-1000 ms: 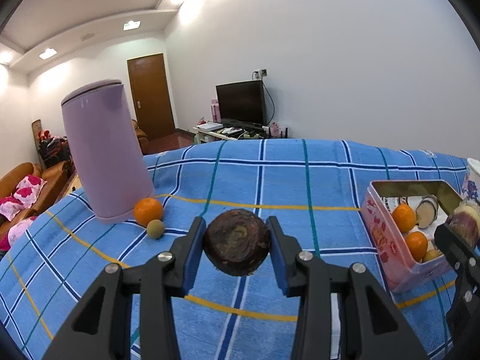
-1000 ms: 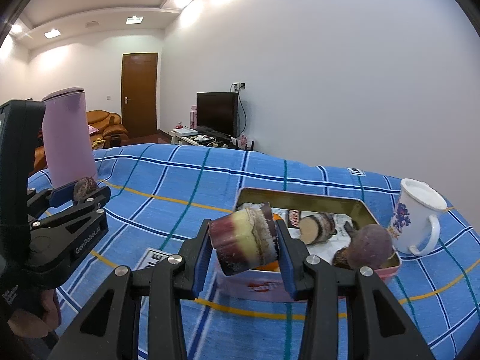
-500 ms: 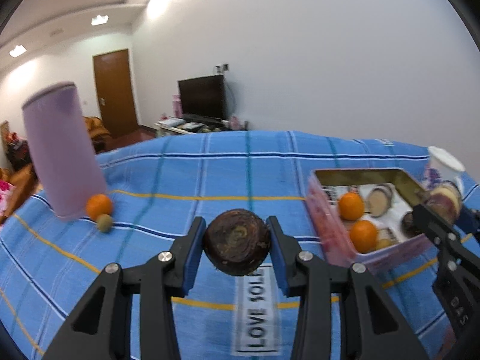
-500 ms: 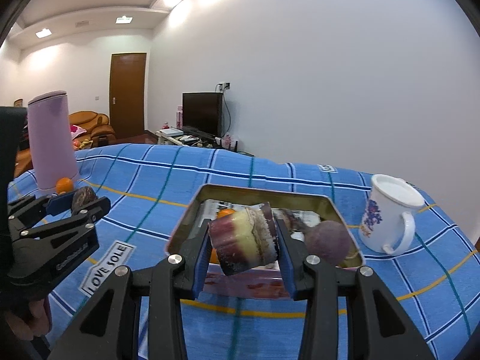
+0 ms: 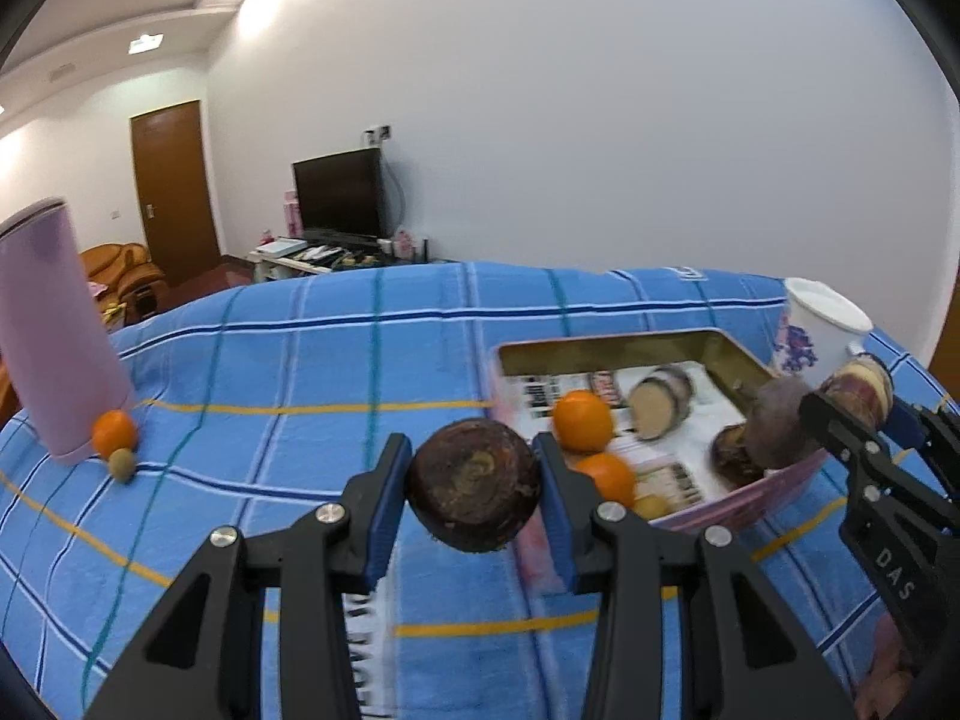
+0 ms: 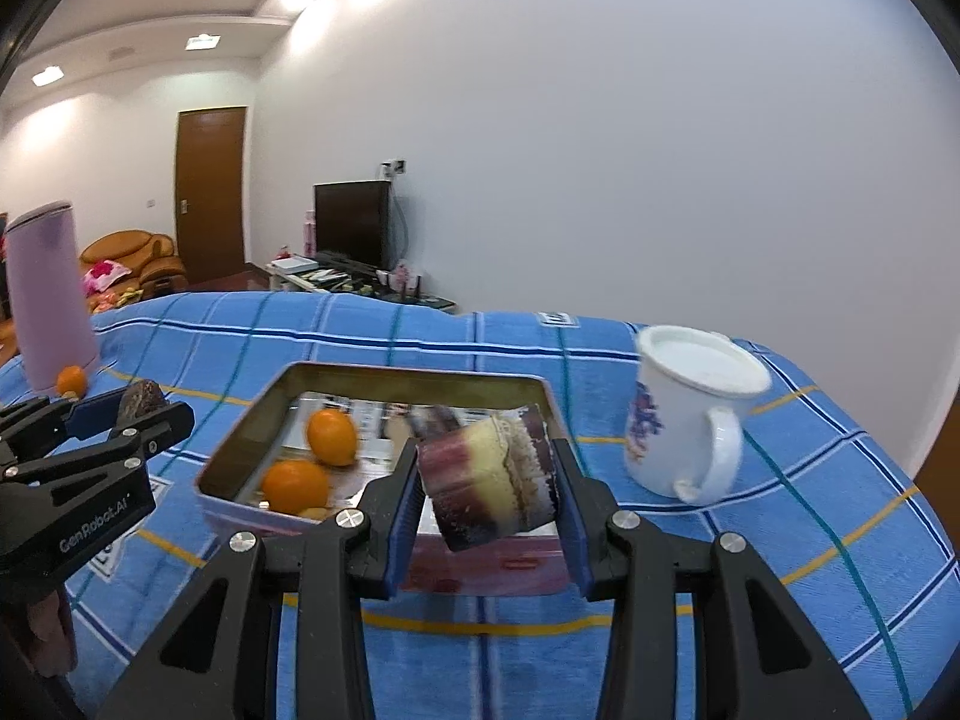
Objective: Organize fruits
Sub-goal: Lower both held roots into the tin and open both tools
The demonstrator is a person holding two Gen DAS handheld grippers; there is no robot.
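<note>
Leftmost, a purple jug [image 5: 57, 336] stands on the blue checked cloth [image 5: 312, 360] with an orange [image 5: 113, 432] and a small green fruit [image 5: 122, 463] touching its base, not yet gathered. Next, my left gripper [image 5: 474, 495] is clenched on a dark round fruit [image 5: 474, 486], carried above the cloth just beside the tin [image 6: 420, 373], likely so it can drop in. Inside the tin lie two oranges [image 6: 330, 429] and cut pieces. My right gripper [image 6: 489, 489] pinches a striped cut chunk [image 6: 489, 483] over the tin's near edge, ready for release. Farthest right, a white mug [image 6: 684, 414] stands apart.
</note>
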